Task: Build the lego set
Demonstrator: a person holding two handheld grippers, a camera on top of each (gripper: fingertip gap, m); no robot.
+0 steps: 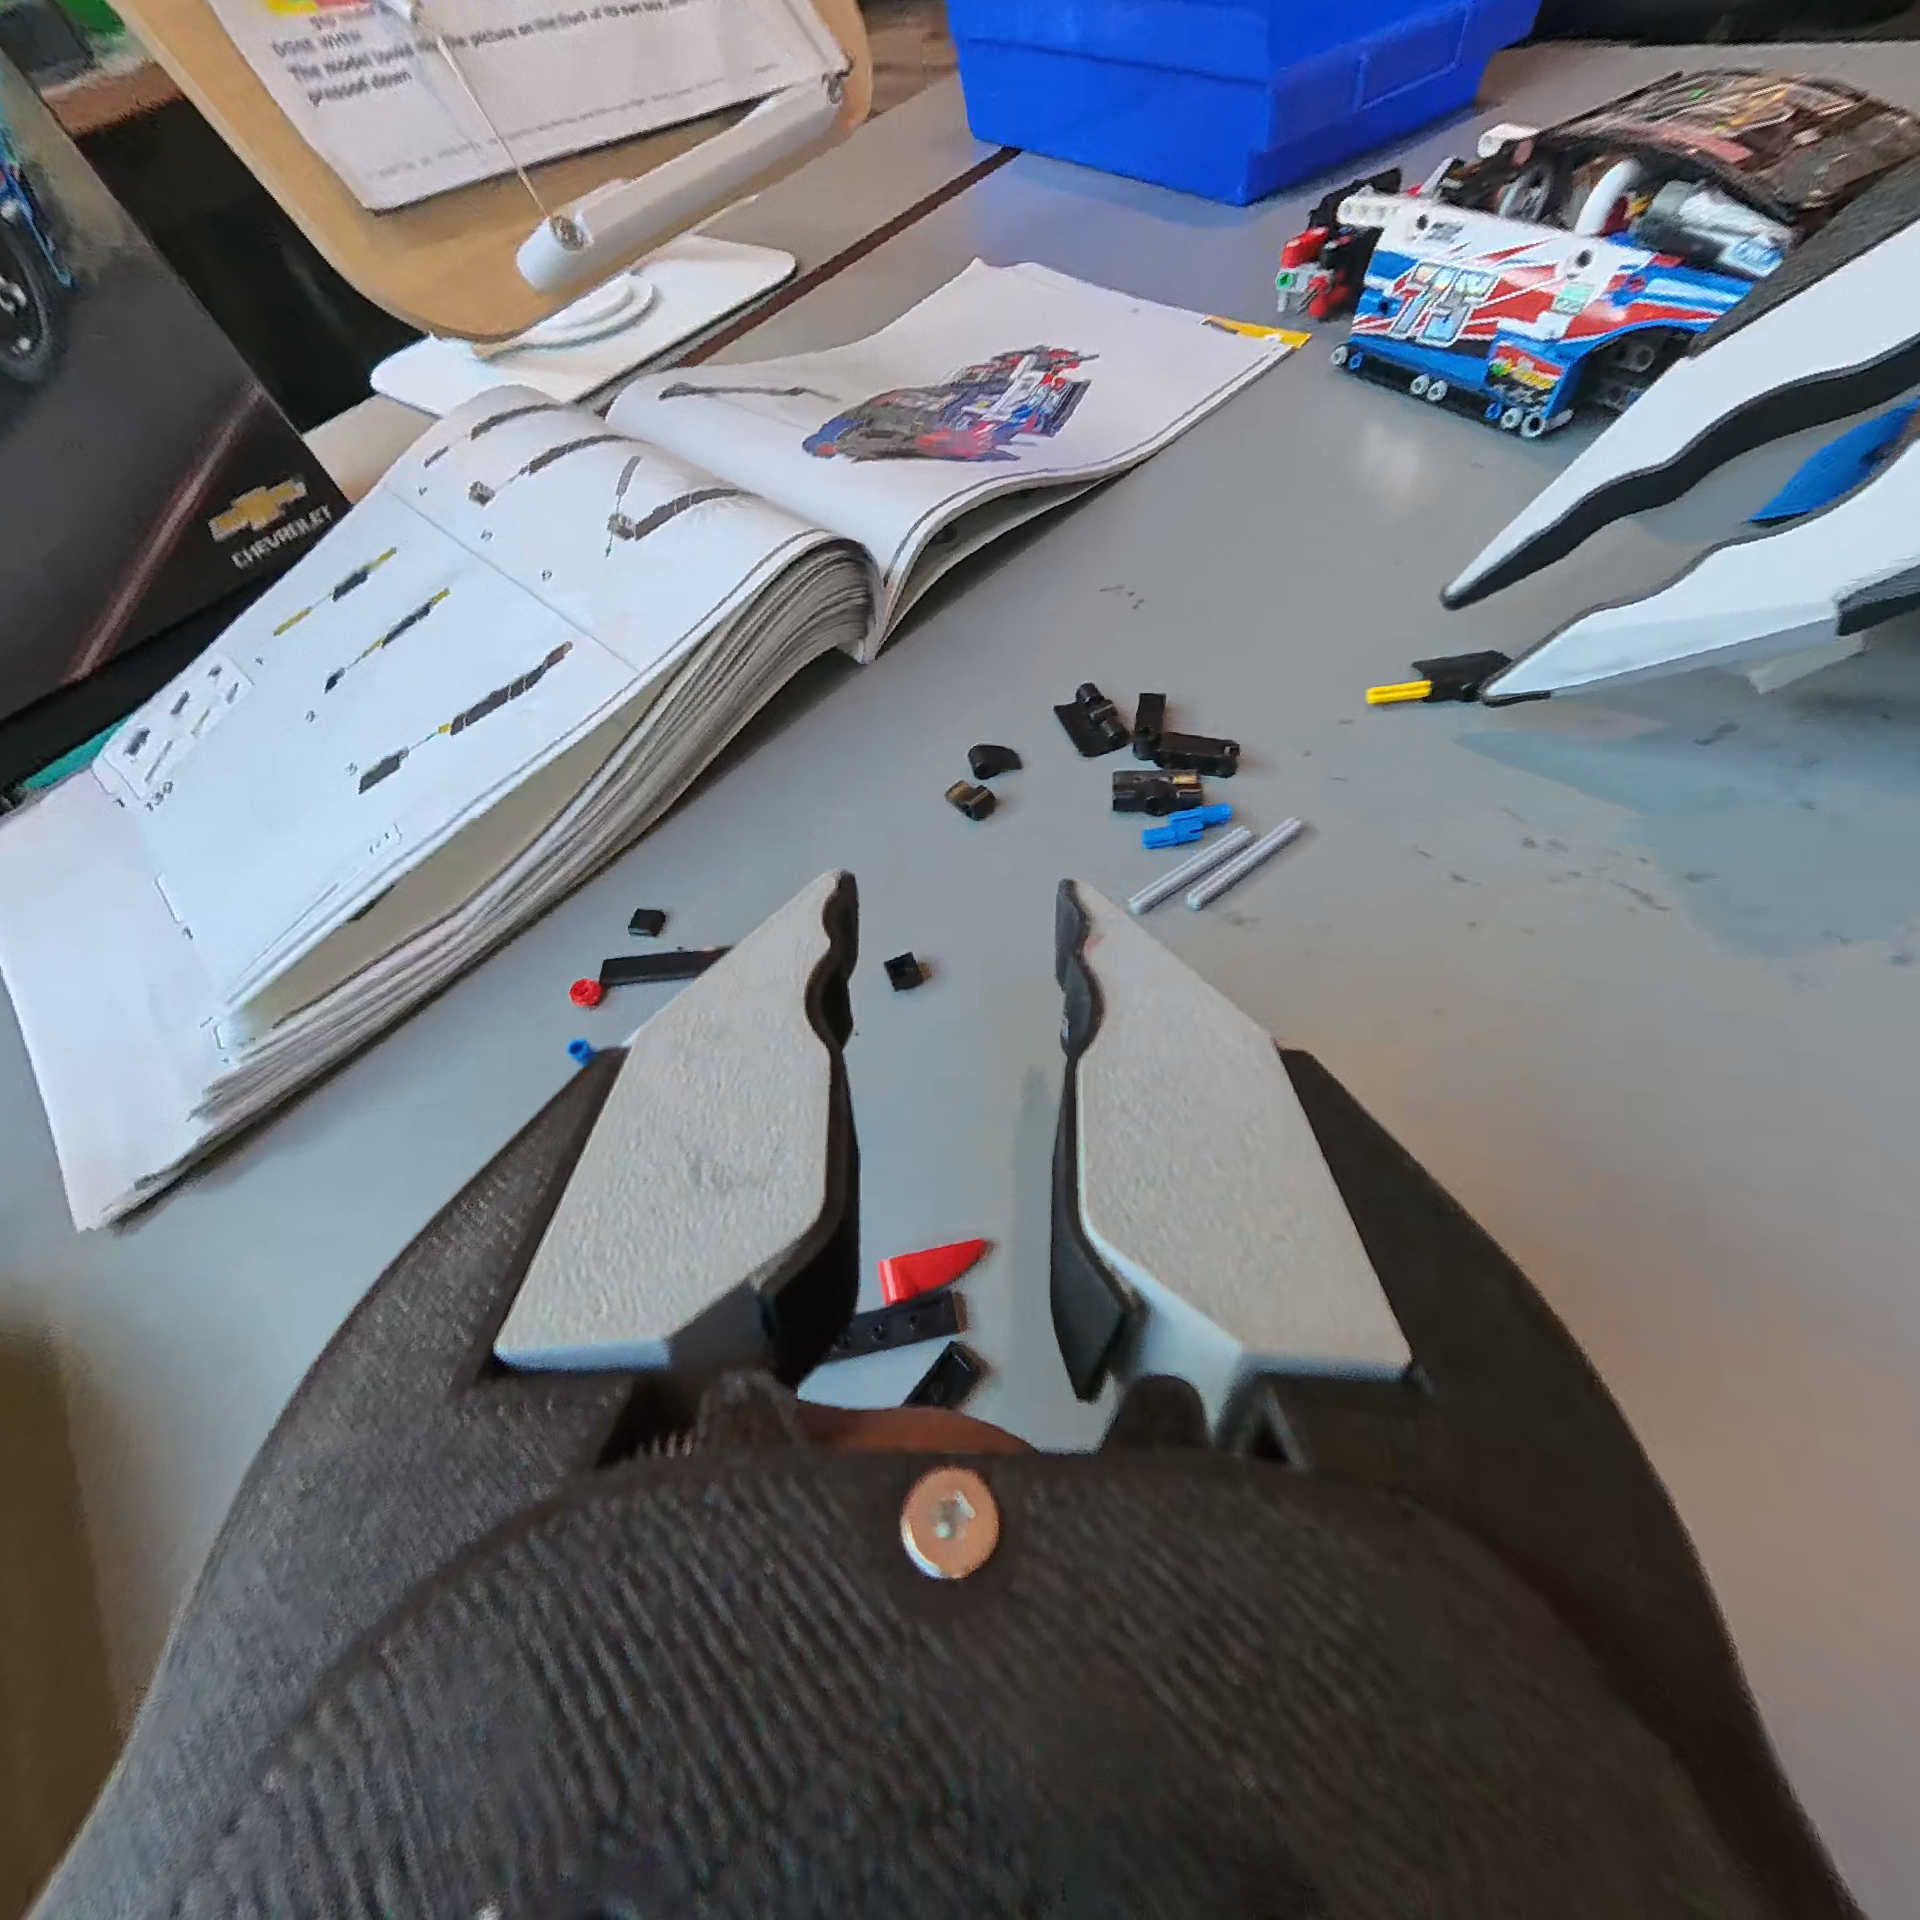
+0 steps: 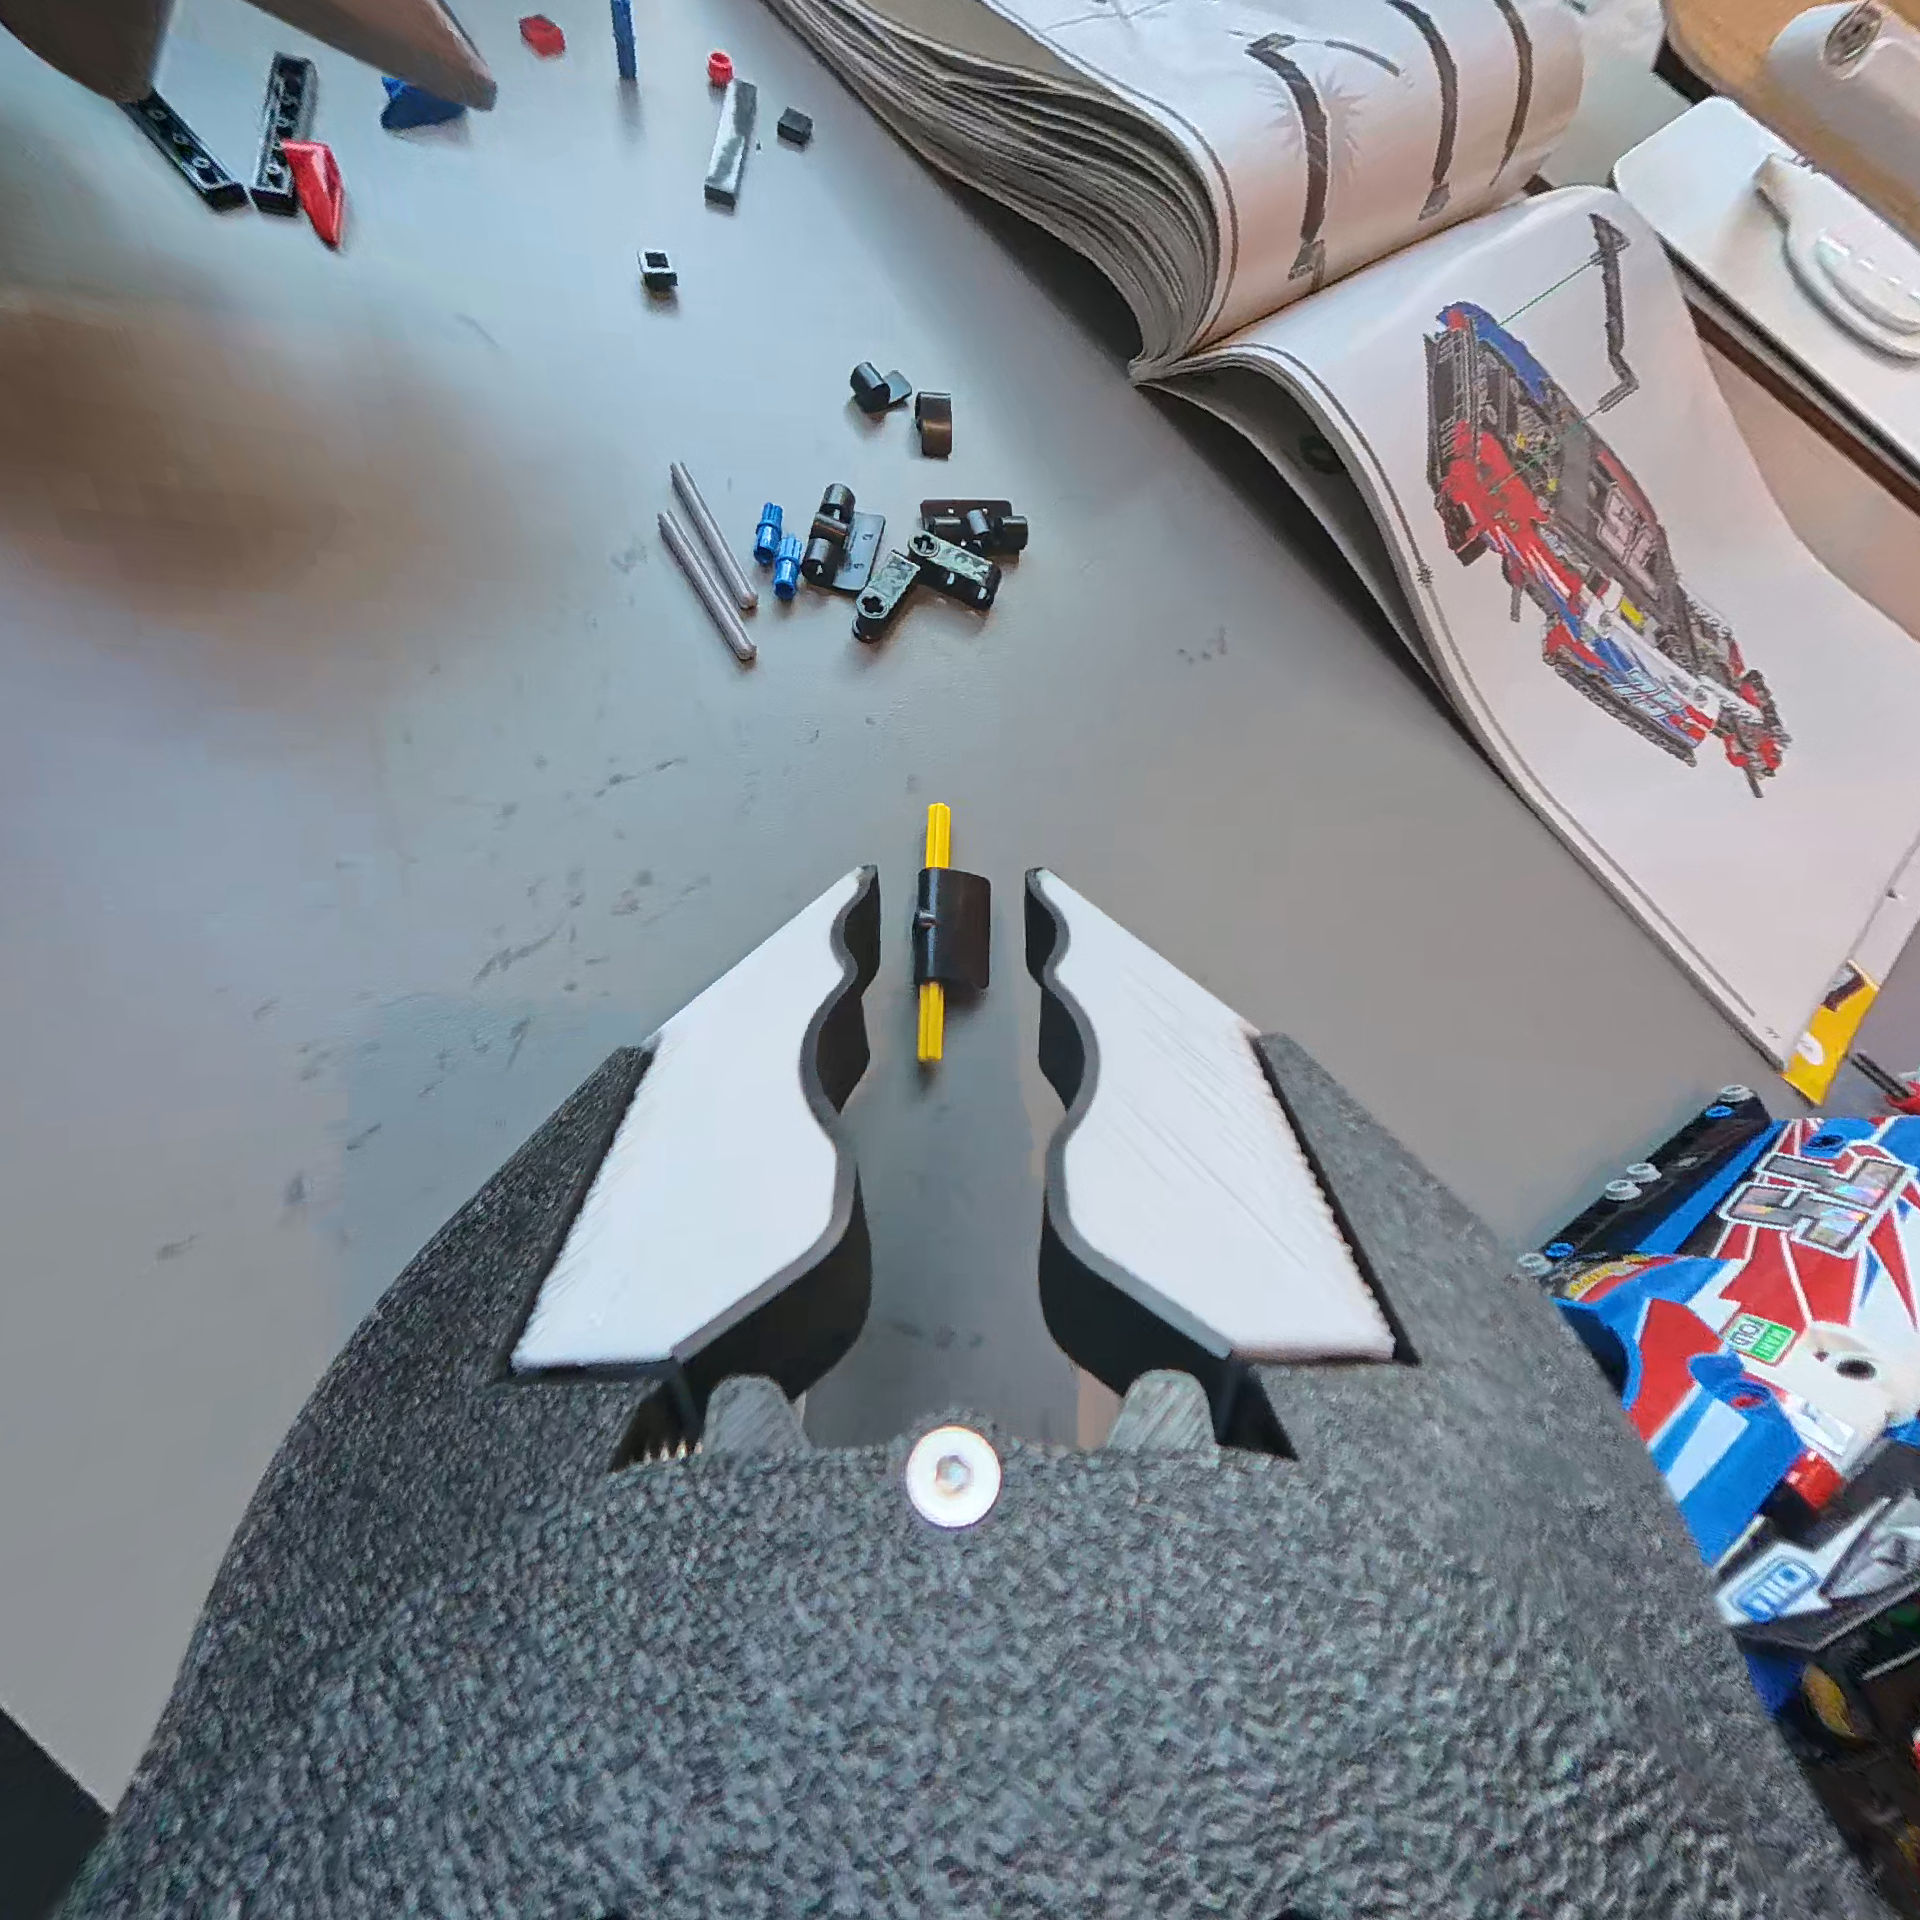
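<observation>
Right wrist view: loose parts (image 2: 894, 540) beyond yellow axle (image 2: 933, 935).

Ahead of our left gripper (image 1: 956, 935) the grey table (image 1: 1455, 1039) lies bare up to a cluster of black connectors (image 1: 1153, 748) and two grey axles (image 1: 1216, 868). The open instruction booklet (image 1: 499, 707) walls off the left; the race car model (image 1: 1558, 301) blocks the far right.
</observation>
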